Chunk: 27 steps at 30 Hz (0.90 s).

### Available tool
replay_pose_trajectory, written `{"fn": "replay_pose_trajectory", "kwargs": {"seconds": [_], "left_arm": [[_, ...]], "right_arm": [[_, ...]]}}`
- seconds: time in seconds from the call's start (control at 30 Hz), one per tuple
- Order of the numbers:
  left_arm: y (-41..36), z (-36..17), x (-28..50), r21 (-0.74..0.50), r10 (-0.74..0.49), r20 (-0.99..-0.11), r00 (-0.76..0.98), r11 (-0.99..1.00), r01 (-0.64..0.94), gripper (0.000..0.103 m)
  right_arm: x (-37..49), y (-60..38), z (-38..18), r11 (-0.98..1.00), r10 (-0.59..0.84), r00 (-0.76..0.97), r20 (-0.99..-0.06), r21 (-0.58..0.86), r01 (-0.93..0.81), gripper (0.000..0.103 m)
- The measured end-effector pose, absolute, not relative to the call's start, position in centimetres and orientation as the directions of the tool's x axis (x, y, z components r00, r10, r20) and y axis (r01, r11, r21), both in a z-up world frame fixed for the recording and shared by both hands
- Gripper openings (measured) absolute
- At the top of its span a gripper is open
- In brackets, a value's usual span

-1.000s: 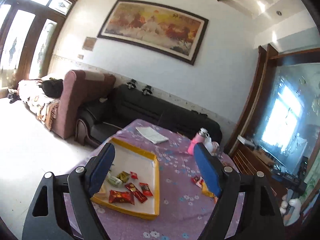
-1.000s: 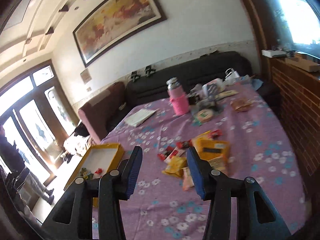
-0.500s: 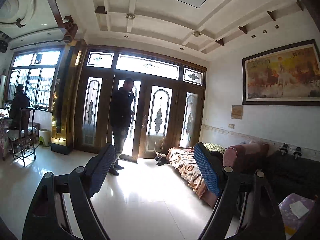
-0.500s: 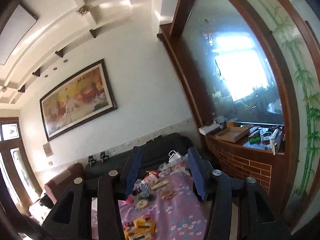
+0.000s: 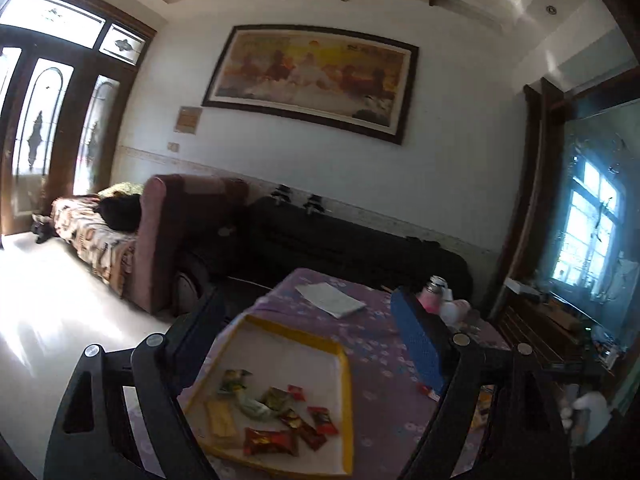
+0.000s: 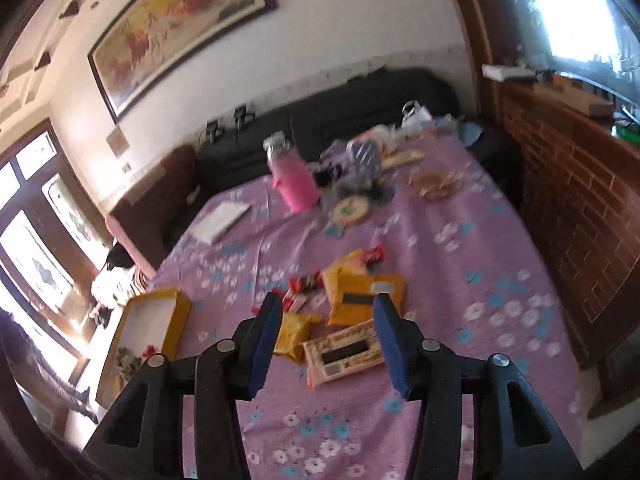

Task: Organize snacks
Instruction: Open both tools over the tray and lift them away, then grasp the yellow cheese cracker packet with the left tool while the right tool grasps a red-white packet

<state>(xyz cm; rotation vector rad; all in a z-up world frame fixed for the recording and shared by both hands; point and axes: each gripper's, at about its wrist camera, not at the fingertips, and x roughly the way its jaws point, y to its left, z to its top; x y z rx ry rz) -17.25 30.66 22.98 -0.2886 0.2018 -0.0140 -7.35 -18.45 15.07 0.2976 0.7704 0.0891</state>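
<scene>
A yellow-rimmed white tray lies on the purple flowered tablecloth and holds several small snack packets, among them a red packet. My left gripper is open and empty, raised above the tray. In the right wrist view the tray is at the left. Loose snacks lie mid-table: a tan biscuit pack, a yellow pack, a small yellow bag, red candies. My right gripper is open and empty, hovering above these snacks.
A pink bottle, a round lid, bags and clutter stand at the table's far end. White paper lies far left. A black sofa is behind the table, a brick wall to the right.
Both grippers swung away half a second ago, left toward the doors, right up toward the wall, and now point down at the table again. Both stay open and empty.
</scene>
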Motion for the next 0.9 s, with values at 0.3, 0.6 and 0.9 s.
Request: {"fn": "replay_pose_trajectory", "kwargs": {"seconds": [0.3, 0.6, 0.9], "left_arm": [[37.3, 19.7, -17.1, -0.26, -0.178, -0.282, 0.943, 0.96, 0.103, 0.085], [34.7, 16.8, -14.2, -0.29, -0.242, -0.362, 0.9, 0.947, 0.138, 0.085], [22.8, 13.5, -11.1, -0.315, -0.368, -0.453, 0.812, 0.918, 0.241, 0.085]], "right_arm": [[5.8, -9.6, 6.9, 0.987, 0.011, 0.521, -0.853, 0.091, 0.129, 0.044], [4.6, -5.0, 3.3, 0.978, 0.198, 0.31, -0.93, 0.21, 0.004, 0.045], [8.3, -10.3, 3.7, 0.977, 0.157, 0.443, -0.883, 0.204, 0.059, 0.049]]}}
